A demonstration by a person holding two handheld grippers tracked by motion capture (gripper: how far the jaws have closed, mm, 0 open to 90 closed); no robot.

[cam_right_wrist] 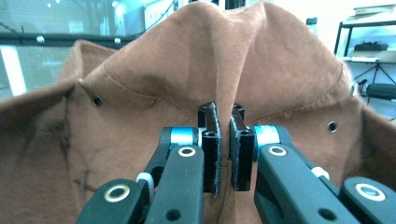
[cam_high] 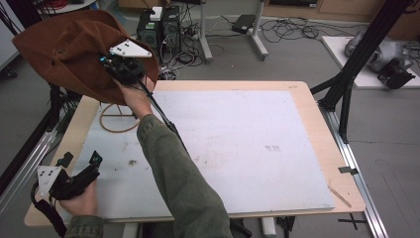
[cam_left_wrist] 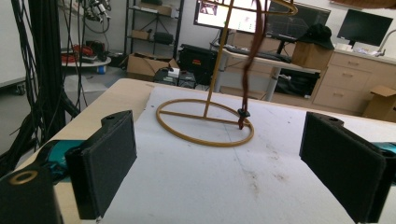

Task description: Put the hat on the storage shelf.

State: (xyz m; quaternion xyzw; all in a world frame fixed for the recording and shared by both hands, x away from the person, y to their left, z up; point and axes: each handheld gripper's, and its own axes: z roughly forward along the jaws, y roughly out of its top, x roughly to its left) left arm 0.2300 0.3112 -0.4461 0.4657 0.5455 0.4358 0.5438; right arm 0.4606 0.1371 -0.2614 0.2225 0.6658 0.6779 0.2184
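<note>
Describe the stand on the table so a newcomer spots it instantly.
Start at the white mat covering the wooden table, then go to its far left corner, under the brown hat pinched in the right gripper. The wire stand sits there: a thin yellow ring base with one upright rod.

The counter [cam_high: 317,148] has a pale wooden top with rounded corners, and a large white sheet [cam_high: 237,148] covers most of it, leaving a wood border along the edges. The sheet carries a few faint smudges and scuffs near its middle and toward the left. On the sheet at the far left corner stands a thin yellowish wire stand [cam_high: 119,119], its ring-shaped base flat on the surface with one upright rod rising from it.
</note>
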